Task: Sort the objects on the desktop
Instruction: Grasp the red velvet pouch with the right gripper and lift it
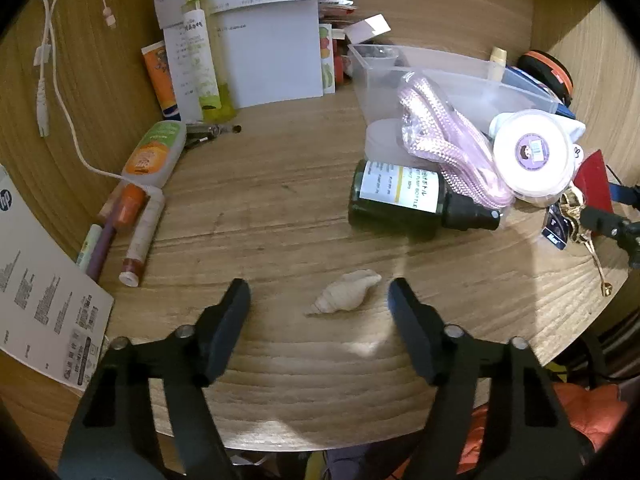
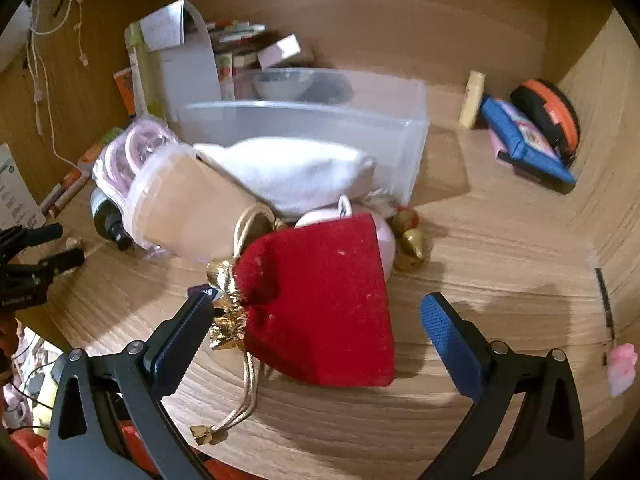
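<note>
My left gripper (image 1: pixel 320 292) spread around seashell (image 1: pixel 345 292), unpinched, right gripper (image 2: pixel 316 310) gaping around red pouch (image 2: pixel 320 300), cluttered wooden desk (image 1: pixel 280 184), wood-panelled alcove walls.

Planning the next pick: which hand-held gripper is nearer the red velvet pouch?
Right. The right hand-held gripper stands open with the red velvet pouch between its fingers. The left hand-held gripper is off to the pouch's left, open around a seashell.

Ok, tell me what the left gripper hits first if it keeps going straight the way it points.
Most likely the small cream spiral seashell lying on the wooden desk, apart from both pads. It sits between the tips of the open left gripper, slightly ahead. Depth is unclear, so the fingers could touch the desk beside it first.
</note>
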